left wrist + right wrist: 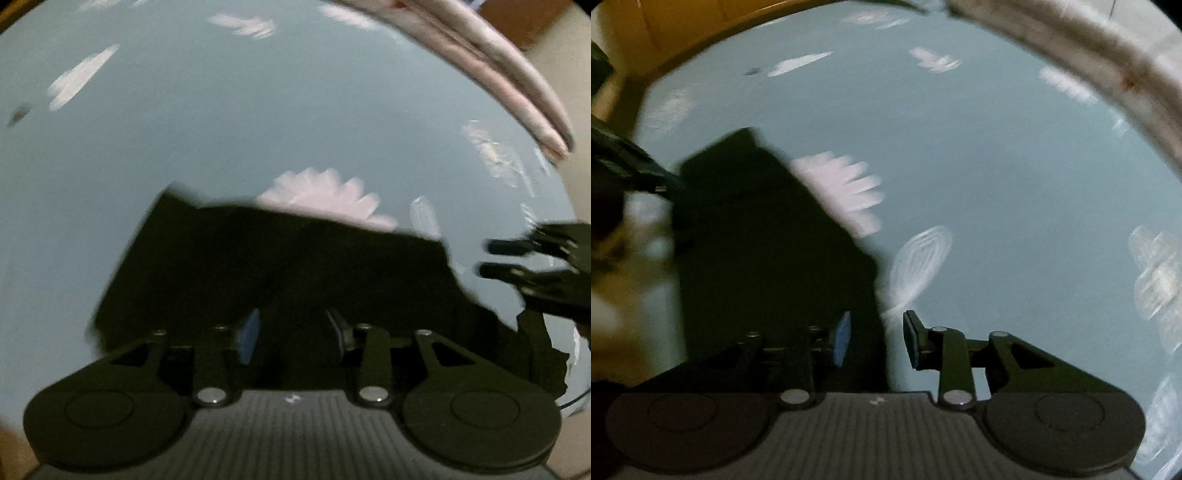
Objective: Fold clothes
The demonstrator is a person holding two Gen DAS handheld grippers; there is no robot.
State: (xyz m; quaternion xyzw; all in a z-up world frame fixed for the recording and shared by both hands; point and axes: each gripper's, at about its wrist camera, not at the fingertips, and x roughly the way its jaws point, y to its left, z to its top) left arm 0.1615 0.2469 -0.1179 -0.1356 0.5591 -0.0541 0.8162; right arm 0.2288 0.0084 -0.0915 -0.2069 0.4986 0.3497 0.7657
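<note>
the left gripper [295,332] points steeply down with its jaws partly apart; its blue pad [248,338] and the dark pad opposite stand clear of each other over the black garment [258,266], and the blur and darkness make it impossible to say whether cloth sits between them, though nothing looks pinched. the right gripper [874,338] also has its jaws partly apart, with nothing pressed between the blue pad [843,343] and the black one: the garment's right edge runs down behind that gap, with bare sheet showing just to the right of it. the black garment lies flat on a pale blue bedsheet [258,110] printed with white feather shapes. the left wrist view shows the garment as a wide dark slab spreading across the lower middle, its far edge overlapping one white feather [325,195]; it also shows the right gripper [495,258] coming in from the right side, its two dark fingers parted, just off the garment's right corner. the right wrist view shows the garment as a tall narrow shape on the left, the same feather [842,192] at its upper right edge, and a dark piece of the left gripper [635,166] at the far left, touching or just beside the cloth. a pinkish folded blanket [509,81] curves along the far edge of the bed, and an orange-brown surface [683,33] shows only in the right wrist view, top left.
</note>
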